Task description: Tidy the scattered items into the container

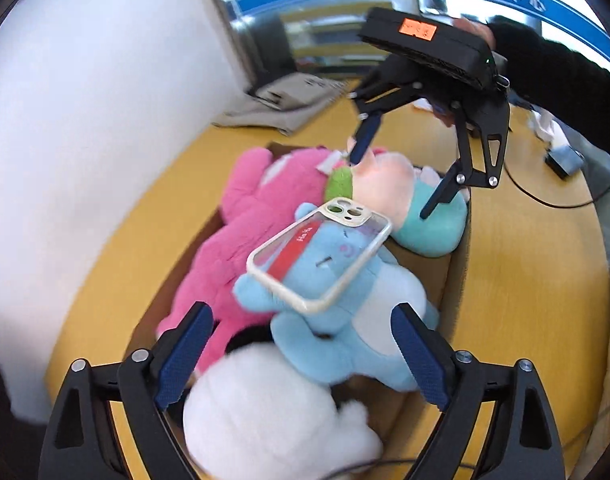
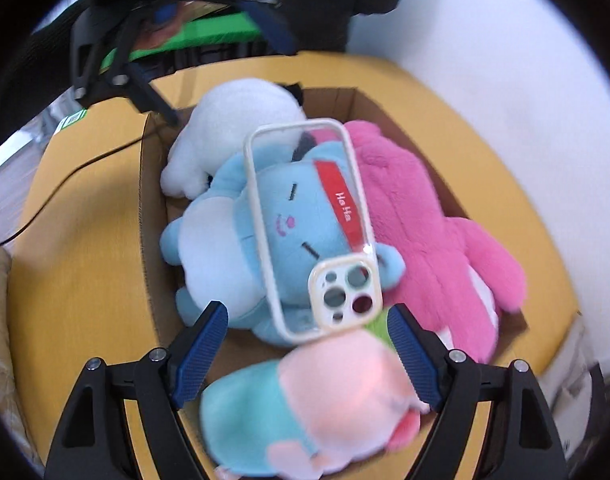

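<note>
A cardboard box [image 2: 149, 208] on a yellow table holds a pink plush [image 1: 225, 248], a blue plush [image 1: 345, 320], a white plush [image 1: 265, 412] and a teal-and-pink plush [image 2: 305, 400]. A clear phone case [image 2: 309, 224] with a cream rim lies on the blue plush; it also shows in the left wrist view [image 1: 321, 252]. My left gripper [image 1: 301, 356] is open and empty above the box's near end. My right gripper [image 2: 309, 356] is open and empty above the opposite end, and shows in the left wrist view [image 1: 393, 180].
The yellow table [image 1: 525, 280] runs beside a white wall [image 1: 85, 120]. A grey folded cloth [image 1: 281, 104] lies at the far end. A black cable [image 1: 553, 200] and a small device [image 1: 565, 160] lie to the right. A green-topped crate [image 2: 209, 36] stands beyond the table.
</note>
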{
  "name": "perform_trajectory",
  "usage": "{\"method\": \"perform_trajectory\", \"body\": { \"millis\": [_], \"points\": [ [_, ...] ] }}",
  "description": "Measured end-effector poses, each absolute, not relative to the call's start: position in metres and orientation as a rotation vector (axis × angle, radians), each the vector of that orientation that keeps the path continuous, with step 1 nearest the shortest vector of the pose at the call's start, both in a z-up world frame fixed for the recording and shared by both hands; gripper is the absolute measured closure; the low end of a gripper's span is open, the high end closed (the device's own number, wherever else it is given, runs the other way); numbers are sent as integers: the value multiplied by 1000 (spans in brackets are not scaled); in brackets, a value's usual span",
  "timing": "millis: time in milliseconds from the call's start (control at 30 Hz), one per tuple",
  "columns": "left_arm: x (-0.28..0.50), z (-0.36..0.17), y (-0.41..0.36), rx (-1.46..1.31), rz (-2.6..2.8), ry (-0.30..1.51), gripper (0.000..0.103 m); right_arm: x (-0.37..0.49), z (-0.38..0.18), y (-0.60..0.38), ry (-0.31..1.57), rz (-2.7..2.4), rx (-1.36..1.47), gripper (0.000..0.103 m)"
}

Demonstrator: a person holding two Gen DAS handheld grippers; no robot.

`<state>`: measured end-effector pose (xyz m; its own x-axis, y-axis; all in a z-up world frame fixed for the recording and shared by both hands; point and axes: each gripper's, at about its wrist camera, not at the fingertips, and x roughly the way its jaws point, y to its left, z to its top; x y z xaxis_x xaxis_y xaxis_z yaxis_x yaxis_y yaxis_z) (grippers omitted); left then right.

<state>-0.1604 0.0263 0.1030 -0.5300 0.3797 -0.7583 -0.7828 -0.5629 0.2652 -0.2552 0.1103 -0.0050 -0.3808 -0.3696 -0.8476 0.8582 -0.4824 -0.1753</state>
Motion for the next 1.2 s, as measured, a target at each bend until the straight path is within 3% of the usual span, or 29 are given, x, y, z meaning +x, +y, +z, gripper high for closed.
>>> {"method": "perform_trajectory", "body": {
  "millis": [67,167,233,300,467,733,1200],
  "points": [
    [-132,111,18,-860,2228,759,6,-208,22,125,776,-2056,949,21],
    [-102,110,9,-948,2412,710,1,-185,12,158,722,-2238,933,21],
    [-90,106,4,-1035,2533,630,1,-153,45,196,639,-2380,950,21],
    [-81,98,2,-1137,2643,510,1,-135,82,227,490,-2511,973,21],
    [-54,69,7,-1307,2839,244,1,-85,69,214,139,-2707,1042,21],
    [-2,70,18,-1249,2957,118,1,-54,53,154,145,-2816,1111,21],
    [12,64,14,-1258,2977,62,1,-33,47,208,181,-2848,1144,21]
  ]
}}
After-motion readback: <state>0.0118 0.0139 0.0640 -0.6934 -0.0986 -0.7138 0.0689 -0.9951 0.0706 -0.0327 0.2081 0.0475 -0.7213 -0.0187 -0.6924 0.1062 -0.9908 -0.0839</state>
